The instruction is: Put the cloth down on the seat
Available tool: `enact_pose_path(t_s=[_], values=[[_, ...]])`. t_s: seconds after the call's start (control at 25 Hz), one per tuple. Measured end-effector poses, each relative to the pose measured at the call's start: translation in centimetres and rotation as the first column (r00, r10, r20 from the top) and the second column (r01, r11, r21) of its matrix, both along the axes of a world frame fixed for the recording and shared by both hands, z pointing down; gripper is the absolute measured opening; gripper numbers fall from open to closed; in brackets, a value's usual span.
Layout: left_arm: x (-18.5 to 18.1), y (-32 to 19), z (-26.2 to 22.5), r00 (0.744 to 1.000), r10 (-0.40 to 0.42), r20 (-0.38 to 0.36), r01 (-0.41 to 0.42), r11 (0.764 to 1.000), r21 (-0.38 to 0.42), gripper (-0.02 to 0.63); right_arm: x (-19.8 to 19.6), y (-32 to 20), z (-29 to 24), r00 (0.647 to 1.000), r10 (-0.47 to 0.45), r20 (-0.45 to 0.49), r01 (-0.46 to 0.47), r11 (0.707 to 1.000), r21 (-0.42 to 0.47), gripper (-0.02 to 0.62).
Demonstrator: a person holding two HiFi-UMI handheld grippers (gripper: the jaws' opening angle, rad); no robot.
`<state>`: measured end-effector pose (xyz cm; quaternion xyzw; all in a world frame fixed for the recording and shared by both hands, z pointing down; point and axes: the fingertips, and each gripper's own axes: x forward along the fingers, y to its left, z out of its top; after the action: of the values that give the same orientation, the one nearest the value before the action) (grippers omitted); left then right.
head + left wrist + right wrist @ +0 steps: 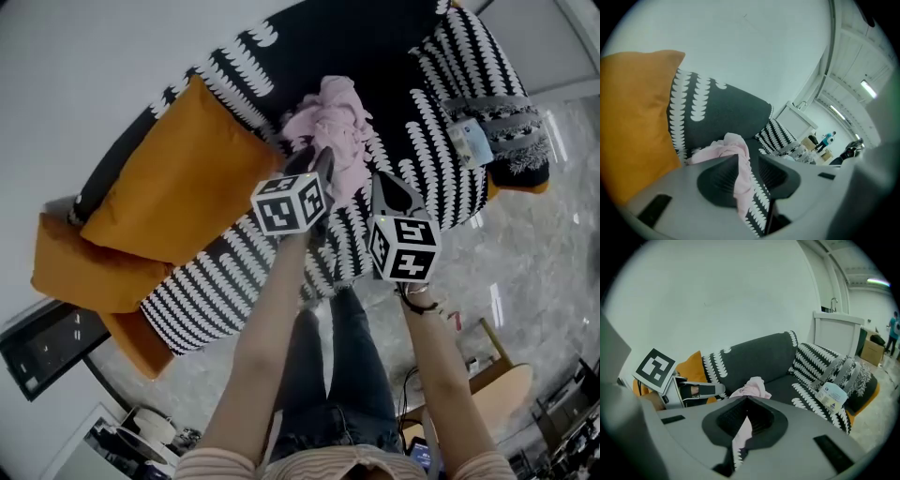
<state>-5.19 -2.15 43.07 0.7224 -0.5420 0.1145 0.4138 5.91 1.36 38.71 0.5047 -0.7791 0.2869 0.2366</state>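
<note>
Left claw (751,158) stands open around the pink cloth (334,117) on the sofa seat (394,84). Right claw (746,399) pinches its edge. The print on the armrest packet (830,395) is too small to read.

We find open seat (389,94) to the right of the pink cloth (330,122), as far as the striped cushion (492,117) and the small packet (469,142) resting by it at that end. On the left, a big orange cushion (178,178) stands near the cloth and closes off that side. A second orange cushion (89,272) lies beyond it at the sofa's end. The backrest (754,357) walls off the far side. From the front edge the way in is open, except where our own tools sit. The left gripper (317,159) is at the cloth and the right gripper (380,183) is just beside it, with little room between them.
</note>
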Motion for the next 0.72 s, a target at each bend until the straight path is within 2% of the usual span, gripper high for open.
enact_pose_path(t_s=[0.28,0.72], values=[[-1.2,1.9,-4.2,1.0,0.018,0.017,-0.019,0.996,0.091,0.05,-0.3,1.2,-2.8,1.0,0.018,0.012,-0.019,0.999,0.037,0.008],[-2.2,5.0,-9.8,0.996,0.086,-0.029,-0.079,0.982,0.17,0.012,-1.2,4.0,-7.1,0.999,0.044,0.032,-0.046,0.995,0.085,0.008]])
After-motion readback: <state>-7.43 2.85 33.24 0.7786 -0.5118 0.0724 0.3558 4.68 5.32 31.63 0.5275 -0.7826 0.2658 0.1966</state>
